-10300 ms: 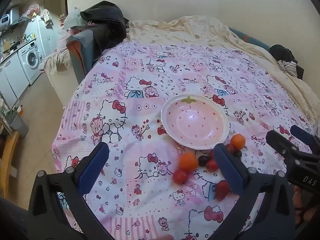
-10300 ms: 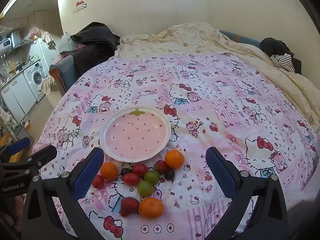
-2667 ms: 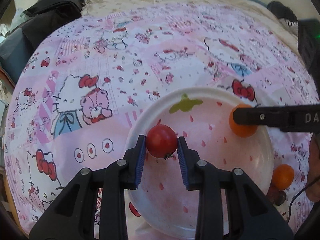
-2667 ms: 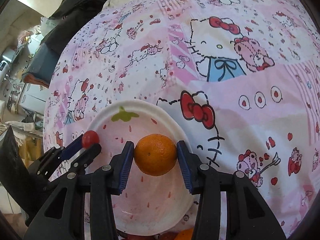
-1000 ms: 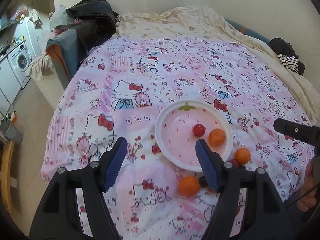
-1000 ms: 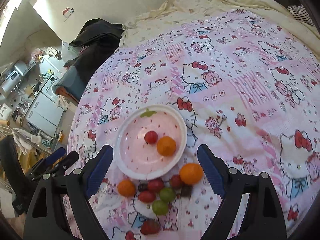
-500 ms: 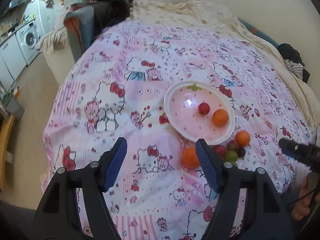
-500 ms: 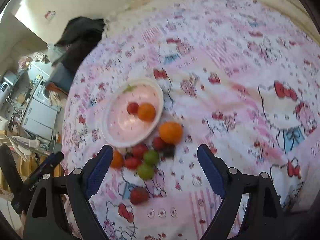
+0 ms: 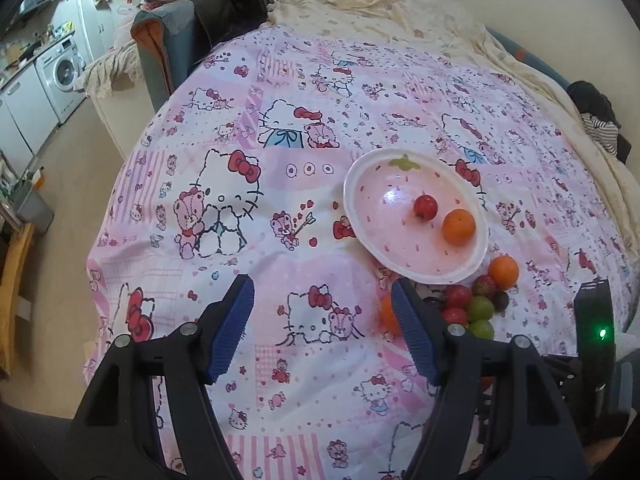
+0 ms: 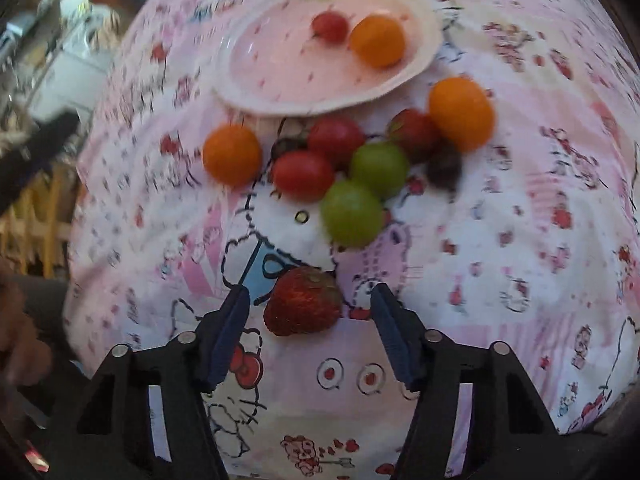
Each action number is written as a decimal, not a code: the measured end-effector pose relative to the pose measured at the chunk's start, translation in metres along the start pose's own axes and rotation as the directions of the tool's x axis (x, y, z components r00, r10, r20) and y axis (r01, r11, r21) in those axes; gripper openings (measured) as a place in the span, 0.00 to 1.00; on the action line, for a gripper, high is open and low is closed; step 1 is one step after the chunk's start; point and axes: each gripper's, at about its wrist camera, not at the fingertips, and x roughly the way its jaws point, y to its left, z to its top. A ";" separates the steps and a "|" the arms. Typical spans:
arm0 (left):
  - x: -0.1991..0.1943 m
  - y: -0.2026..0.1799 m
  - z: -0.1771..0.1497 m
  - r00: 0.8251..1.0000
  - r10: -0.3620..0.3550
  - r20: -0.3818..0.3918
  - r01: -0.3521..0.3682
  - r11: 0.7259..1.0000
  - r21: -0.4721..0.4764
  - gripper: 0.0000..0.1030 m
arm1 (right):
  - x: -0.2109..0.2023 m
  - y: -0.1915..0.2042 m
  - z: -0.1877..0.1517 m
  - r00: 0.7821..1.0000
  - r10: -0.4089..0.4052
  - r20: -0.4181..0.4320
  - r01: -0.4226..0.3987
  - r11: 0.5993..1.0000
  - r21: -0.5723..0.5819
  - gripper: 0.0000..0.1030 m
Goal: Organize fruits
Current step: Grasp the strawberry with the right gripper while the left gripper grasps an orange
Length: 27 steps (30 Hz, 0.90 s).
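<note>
Glossy plate (image 9: 478, 256), printed cloth bedsheet (image 9: 280, 80)

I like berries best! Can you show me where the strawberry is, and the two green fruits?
strawberry (image 10: 303, 301): right wrist view, middle of its red flesh.
upper green fruit (image 10: 379, 168): right wrist view, centre of its skin.
lower green fruit (image 10: 352, 211): right wrist view, centre of its skin.

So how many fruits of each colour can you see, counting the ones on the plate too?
Orange: 3, one on the plate at, two on the cloth at and
Red: 5, one on the plate, three by the pile, plus the strawberry
Green: 2, and
Dark purple: 2, and
Total: 12
</note>
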 end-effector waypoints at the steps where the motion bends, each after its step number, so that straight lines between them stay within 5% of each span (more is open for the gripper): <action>1: 0.000 -0.001 0.000 1.000 0.002 0.002 -0.002 1.000 0.006 0.66 | 0.001 0.003 -0.001 1.000 -0.020 0.010 0.020 1.000 -0.004 0.60; 8: 0.004 -0.008 0.003 1.000 0.000 0.004 0.000 1.000 0.029 0.66 | -0.003 0.000 -0.006 0.999 -0.008 0.049 0.006 0.999 0.042 0.40; 15: 0.015 -0.013 0.004 0.999 -0.016 -0.039 0.017 1.000 0.014 0.66 | -0.027 -0.029 -0.008 0.980 0.155 0.124 -0.174 0.971 0.163 0.39; 19: 0.034 -0.018 0.001 0.994 -0.027 -0.105 0.027 1.000 0.003 0.66 | -0.062 -0.043 0.000 0.959 0.114 0.260 -0.163 0.971 0.174 0.39; 23: 0.066 -0.032 -0.007 0.968 -0.108 -0.228 0.110 0.994 -0.006 0.66 | -0.076 -0.058 0.008 0.941 0.104 0.323 -0.179 0.961 0.213 0.39; 27: 0.082 -0.047 -0.010 0.957 -0.120 -0.264 0.126 0.992 0.007 0.65 | -0.081 -0.071 0.010 0.935 0.099 0.341 -0.191 0.950 0.248 0.39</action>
